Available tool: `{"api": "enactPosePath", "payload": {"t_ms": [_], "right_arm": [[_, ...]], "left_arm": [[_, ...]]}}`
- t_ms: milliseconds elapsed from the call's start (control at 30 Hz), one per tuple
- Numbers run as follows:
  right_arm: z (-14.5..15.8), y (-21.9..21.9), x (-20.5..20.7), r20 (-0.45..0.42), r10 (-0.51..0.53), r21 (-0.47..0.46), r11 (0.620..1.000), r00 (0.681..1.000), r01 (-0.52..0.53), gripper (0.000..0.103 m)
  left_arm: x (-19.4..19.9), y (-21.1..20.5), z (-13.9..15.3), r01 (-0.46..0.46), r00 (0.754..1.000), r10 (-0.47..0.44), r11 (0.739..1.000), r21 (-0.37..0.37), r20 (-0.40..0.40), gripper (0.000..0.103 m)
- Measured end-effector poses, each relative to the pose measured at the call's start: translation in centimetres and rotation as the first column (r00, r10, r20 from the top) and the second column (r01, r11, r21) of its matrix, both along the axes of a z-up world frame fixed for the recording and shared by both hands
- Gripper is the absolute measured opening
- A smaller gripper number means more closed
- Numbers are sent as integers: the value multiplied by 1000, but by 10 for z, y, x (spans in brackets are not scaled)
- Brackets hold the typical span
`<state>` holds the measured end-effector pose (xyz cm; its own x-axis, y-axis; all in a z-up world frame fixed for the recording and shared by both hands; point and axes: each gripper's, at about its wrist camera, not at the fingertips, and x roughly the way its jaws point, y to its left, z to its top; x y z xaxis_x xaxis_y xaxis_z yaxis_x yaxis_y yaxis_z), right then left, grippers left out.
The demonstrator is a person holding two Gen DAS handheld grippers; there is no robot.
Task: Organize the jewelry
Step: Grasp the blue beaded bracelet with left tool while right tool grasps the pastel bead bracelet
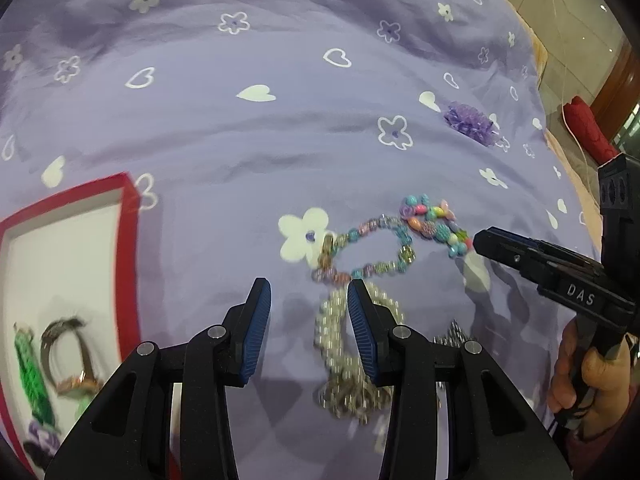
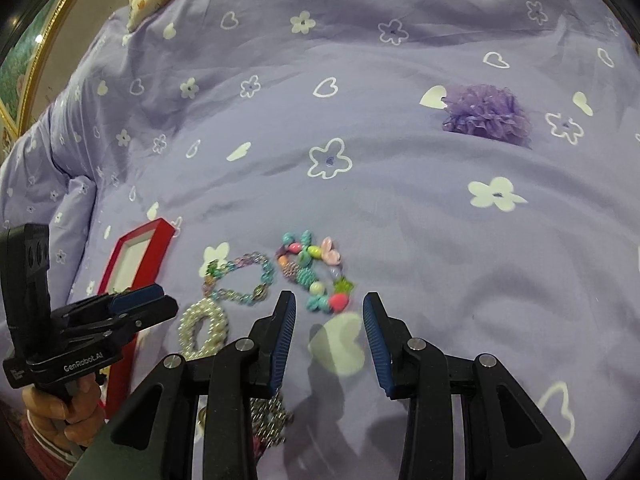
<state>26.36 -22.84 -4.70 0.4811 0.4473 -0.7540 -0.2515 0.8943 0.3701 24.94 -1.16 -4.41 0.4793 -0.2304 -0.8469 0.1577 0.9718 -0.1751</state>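
On a purple bedspread (image 2: pixel 360 184) printed with white flowers and hearts lie three loose bracelets close together; a pearl bracelet (image 2: pixel 202 330), a blue-and-lilac bead bracelet (image 2: pixel 240 280) touching it, and a chunky bracelet of mixed coloured beads (image 2: pixel 314 276) just beside that; a silvery chain (image 2: pixel 270 414) lies partly hidden under the right gripper's left finger. The red box (image 1: pixel 128 216) with a white lining sits to the left and already holds a watch (image 1: pixel 68 356) and a green band (image 1: pixel 30 376).

The left gripper (image 1: pixel 309 304) hangs over the pearl bracelet with its jaws parted and nothing between the pads; the right gripper (image 2: pixel 329 312) stands just short of the coloured bracelet, jaws likewise apart and empty.

These pieces look light and limp; beads on a cord will likely sag and swing once lifted, and smooth round pearls may well roll out of a shallow pinch. The soft bedding gives under pressure, so a finger can probably press down beside a strand. The best hold seems to be across a single run of beads, one pad inside the loop and one outside; for the pearl bracelet, where the doubled strands lie together.
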Motion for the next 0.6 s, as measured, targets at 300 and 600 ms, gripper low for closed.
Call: {"api": "enactPosePath", "payload": {"t_ms": [300, 600], "right_arm": [[-14, 13, 25, -12, 46, -57, 997, 999, -46, 38], [-17, 24, 24, 24, 74, -117, 991, 997, -71, 12]], "left_arm": [[33, -20, -16, 63, 997, -61, 997, 34, -54, 38], [23, -31, -19, 130, 991, -129, 990, 61, -24, 8]]}}
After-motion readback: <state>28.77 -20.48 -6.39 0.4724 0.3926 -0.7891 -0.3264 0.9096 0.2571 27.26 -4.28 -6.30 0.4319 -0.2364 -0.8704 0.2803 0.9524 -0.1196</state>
